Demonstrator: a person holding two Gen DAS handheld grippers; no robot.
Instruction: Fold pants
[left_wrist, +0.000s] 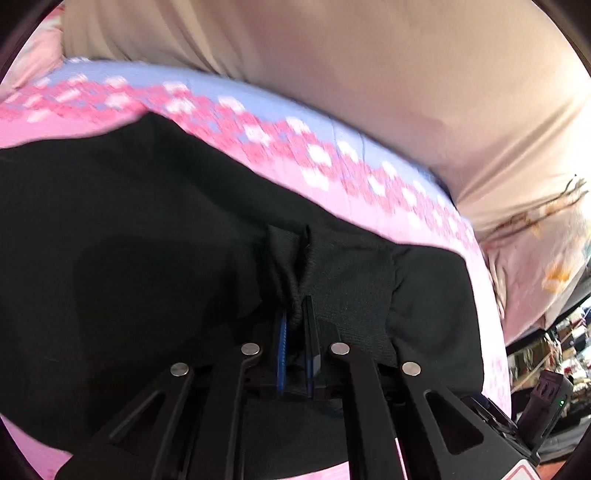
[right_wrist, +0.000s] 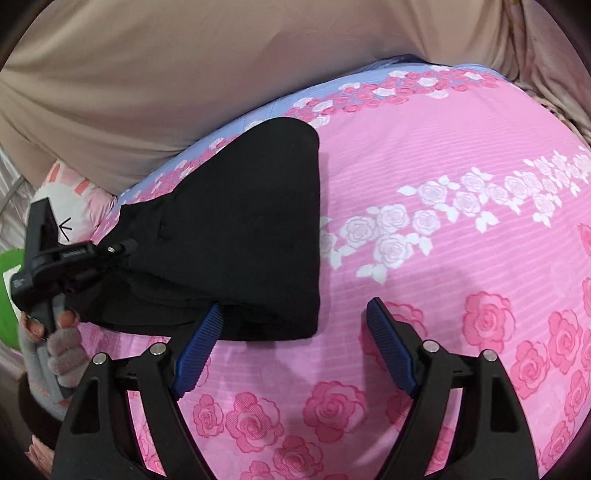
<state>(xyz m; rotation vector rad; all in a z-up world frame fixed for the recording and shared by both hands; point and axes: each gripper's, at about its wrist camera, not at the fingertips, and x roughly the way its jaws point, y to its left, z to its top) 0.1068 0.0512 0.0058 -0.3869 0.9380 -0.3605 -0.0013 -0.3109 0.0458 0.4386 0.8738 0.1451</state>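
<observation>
Black knit pants (right_wrist: 240, 229) lie folded on the pink rose-print bedsheet (right_wrist: 443, 206), bunched at one edge. Left tool (left_wrist: 295, 314) pressed together, pinching that bunched edge. Right tool (right_wrist: 293, 341) spread wide, holding nothing, just beside the pants' near corner.

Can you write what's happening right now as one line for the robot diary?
step: fold black pants | left gripper: jaws shut on pants fabric | right gripper: jaws open, by the pants' near edge | surface: pink rose bedspread
</observation>
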